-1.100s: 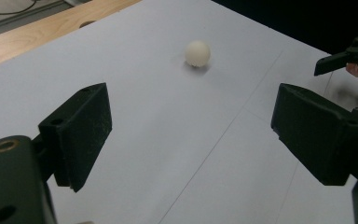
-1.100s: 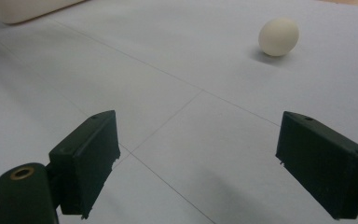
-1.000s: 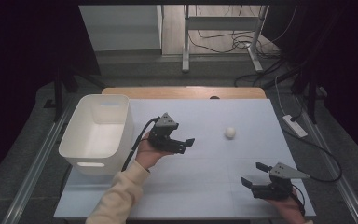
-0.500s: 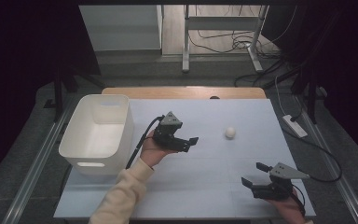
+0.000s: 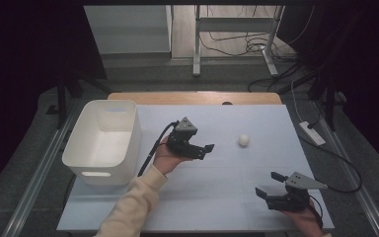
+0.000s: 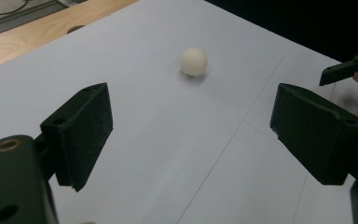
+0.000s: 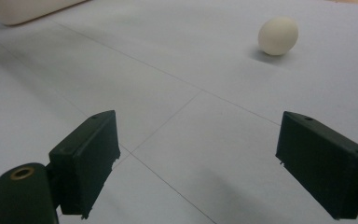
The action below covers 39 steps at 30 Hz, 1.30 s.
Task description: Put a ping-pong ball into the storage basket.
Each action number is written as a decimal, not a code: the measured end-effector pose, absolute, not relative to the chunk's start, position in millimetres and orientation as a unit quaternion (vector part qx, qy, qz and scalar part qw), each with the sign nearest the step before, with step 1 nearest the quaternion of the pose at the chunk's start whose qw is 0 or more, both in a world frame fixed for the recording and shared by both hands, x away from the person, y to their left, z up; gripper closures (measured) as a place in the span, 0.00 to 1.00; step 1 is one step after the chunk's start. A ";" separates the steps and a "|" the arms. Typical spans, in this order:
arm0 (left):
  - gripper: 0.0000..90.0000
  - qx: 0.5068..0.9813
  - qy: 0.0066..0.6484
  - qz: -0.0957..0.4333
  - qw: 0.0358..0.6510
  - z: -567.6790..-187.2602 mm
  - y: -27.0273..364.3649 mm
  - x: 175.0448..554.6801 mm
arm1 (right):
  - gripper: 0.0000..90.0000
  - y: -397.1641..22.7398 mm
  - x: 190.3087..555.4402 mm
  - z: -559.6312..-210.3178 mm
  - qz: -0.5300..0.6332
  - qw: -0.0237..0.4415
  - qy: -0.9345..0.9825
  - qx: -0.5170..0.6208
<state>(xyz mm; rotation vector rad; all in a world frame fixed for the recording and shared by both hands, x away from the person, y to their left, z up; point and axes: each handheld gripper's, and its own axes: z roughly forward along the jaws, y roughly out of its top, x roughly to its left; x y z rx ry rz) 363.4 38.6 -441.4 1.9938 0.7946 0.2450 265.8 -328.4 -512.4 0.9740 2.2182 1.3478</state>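
Note:
A small white ball (image 5: pixel 244 140) rests on the pale table sheet (image 5: pixel 217 197), right of centre. My left gripper (image 5: pixel 205 149) hovers just left of the ball, pointing at it, open and empty. In the left gripper view the ball (image 6: pixel 194 61) lies ahead beyond the wide-apart jaws of the left gripper (image 6: pixel 198 126). My right gripper (image 5: pixel 268 183) sits near the front right corner, open, with nothing between its jaws. From the right gripper (image 7: pixel 207 149) the ball (image 7: pixel 278 36) lies far ahead to the right. The tip of the right gripper (image 6: pixel 349 70) also appears at the edge of the left gripper view.
A white plastic bin (image 5: pixel 128 143) stands at the table's left side, and its edge (image 7: pixel 18 11) appears in the right gripper view. A wooden strip (image 5: pixel 192 97) runs along the far edge. Cables and a power strip (image 5: pixel 312 133) lie on the floor to the right.
My left gripper has crept slightly to the right, toward the ball. The right gripper and the ball have stayed put.

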 end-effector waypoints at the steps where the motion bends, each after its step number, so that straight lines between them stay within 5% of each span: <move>1: 0.16 0.815 0.323 0.100 0.471 -441.2 37.6 363.7 | 0.15 -328.4 265.8 -512.4 0.478 0.184 0.787 0.345; 39: 0.12 0.823 0.312 0.107 0.463 -438.1 6.5 386.1 | 0.15 -328.6 265.4 -512.0 0.479 0.183 0.785 0.348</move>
